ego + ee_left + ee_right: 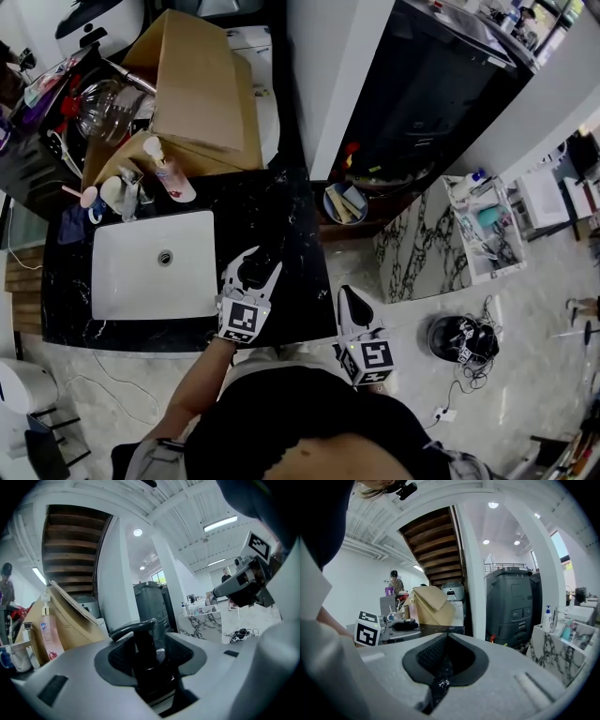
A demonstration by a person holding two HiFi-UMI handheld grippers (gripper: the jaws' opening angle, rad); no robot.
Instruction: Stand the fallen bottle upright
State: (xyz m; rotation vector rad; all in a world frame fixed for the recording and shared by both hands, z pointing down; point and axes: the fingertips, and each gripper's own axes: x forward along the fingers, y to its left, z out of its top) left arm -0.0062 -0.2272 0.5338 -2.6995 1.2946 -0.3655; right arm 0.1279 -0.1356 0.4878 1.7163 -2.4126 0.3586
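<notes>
The black pump bottle (143, 644) is upright, pump head on top, over the black counter (291, 225) just right of the white sink (122, 281). The left gripper (257, 264) has it by the neck, jaws part open and seemingly pressed to its sides, though the dark plastic makes contact hard to judge. The right gripper (443, 667) hangs off the counter's near edge, jaws together and empty. A cardboard box (202, 84) and a pink soap bottle (169, 173) stand behind the sink
</notes>
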